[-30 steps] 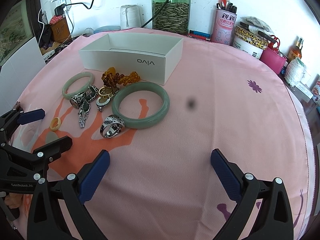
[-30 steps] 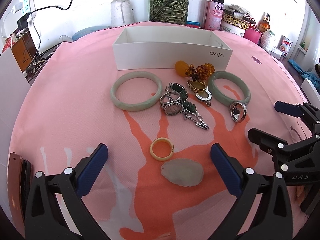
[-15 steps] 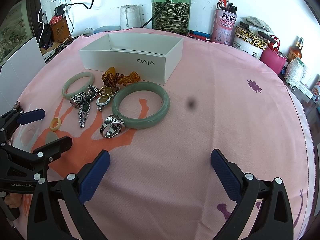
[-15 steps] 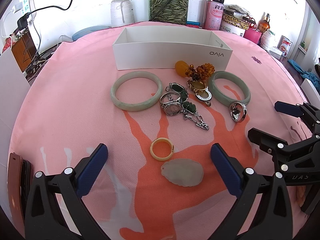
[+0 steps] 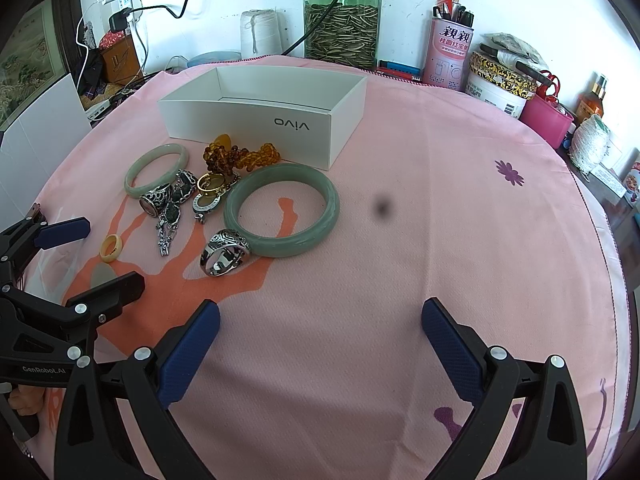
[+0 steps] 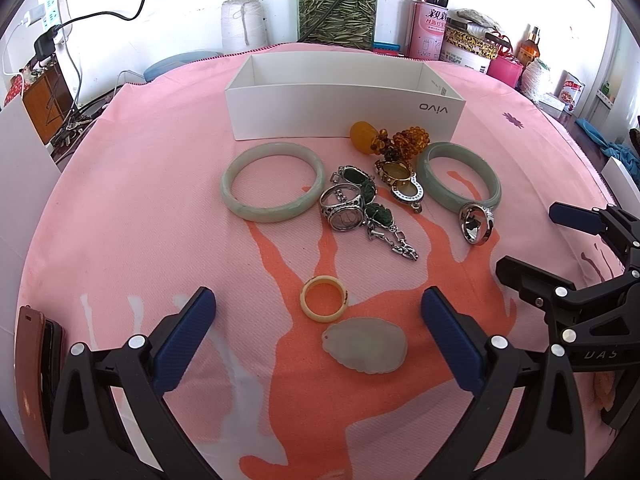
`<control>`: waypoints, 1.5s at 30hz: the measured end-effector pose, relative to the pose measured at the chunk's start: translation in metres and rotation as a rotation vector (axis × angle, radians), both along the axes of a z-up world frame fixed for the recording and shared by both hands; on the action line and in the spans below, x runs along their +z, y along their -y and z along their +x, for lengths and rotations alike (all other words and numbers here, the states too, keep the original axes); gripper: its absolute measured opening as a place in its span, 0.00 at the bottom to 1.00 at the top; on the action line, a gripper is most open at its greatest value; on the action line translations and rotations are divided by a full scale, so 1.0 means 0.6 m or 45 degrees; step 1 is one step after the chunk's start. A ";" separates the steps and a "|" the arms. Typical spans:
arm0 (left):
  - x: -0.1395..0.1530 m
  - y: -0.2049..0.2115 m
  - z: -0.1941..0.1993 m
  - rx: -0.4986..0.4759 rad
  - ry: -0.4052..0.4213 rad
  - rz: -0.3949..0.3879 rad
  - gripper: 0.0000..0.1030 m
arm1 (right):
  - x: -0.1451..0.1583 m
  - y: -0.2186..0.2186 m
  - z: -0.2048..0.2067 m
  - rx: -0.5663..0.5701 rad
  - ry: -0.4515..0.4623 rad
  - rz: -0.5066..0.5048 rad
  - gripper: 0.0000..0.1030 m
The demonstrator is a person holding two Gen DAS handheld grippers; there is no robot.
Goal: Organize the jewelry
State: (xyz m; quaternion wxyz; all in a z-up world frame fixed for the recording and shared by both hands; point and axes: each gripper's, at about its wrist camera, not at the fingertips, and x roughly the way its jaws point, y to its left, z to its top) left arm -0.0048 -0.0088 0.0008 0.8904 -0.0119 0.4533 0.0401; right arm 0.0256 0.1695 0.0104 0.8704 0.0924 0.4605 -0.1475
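Observation:
A white open box (image 5: pixel 248 120) (image 6: pixel 344 112) stands on the pink cloth. In front of it lie a dark green bangle (image 5: pixel 332 208) (image 6: pixel 486 176), a pale bangle (image 5: pixel 138 184) (image 6: pixel 240 204), amber beads (image 5: pixel 240 156), a silver ring (image 5: pixel 224 250) (image 6: pixel 476 224), a chain bracelet with green stones (image 6: pixel 372 216), a yellow ring (image 6: pixel 308 304) and a pale flat pendant (image 6: pixel 366 344). My left gripper (image 5: pixel 320 332) (image 6: pixel 548 246) hangs open, right of the pile. My right gripper (image 6: pixel 318 320) (image 5: pixel 92 260) is open, low over the yellow ring and pendant. Neither holds anything.
A glass jar (image 5: pixel 340 20), a thread spool (image 5: pixel 260 32), a pink pen can (image 5: pixel 448 56) and tubs line the far wall. A brown case (image 6: pixel 28 360) lies at the cloth's left edge. Bare pink cloth (image 5: pixel 460 220) stretches right of the bangle.

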 end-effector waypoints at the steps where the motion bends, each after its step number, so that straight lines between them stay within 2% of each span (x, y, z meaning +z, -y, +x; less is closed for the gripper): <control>1: 0.000 0.000 0.000 0.002 0.000 0.000 0.96 | 0.000 0.000 0.001 -0.005 -0.001 0.000 0.95; 16: 0.002 -0.004 0.002 0.037 -0.009 0.000 0.96 | 0.000 -0.002 0.016 -0.056 -0.032 0.005 0.95; 24: 0.006 0.009 0.004 0.038 0.001 0.072 0.96 | 0.003 -0.024 0.029 -0.002 -0.015 -0.004 0.85; 32: 0.025 0.007 -0.001 0.052 0.072 0.096 0.96 | 0.006 -0.041 0.042 0.066 -0.009 -0.017 0.85; 35: 0.035 -0.002 0.015 0.084 0.031 0.136 0.96 | 0.006 -0.045 0.044 0.083 -0.009 -0.011 0.85; 39: 0.042 -0.036 0.040 0.155 0.009 0.073 0.95 | 0.017 -0.072 0.058 0.153 0.012 -0.037 0.85; 42: 0.037 -0.057 0.050 0.197 0.023 0.031 0.87 | 0.028 -0.103 0.068 0.225 0.021 -0.086 0.85; 45: 0.022 -0.056 0.058 0.190 0.012 0.043 0.80 | 0.034 -0.118 0.072 0.255 0.021 -0.115 0.85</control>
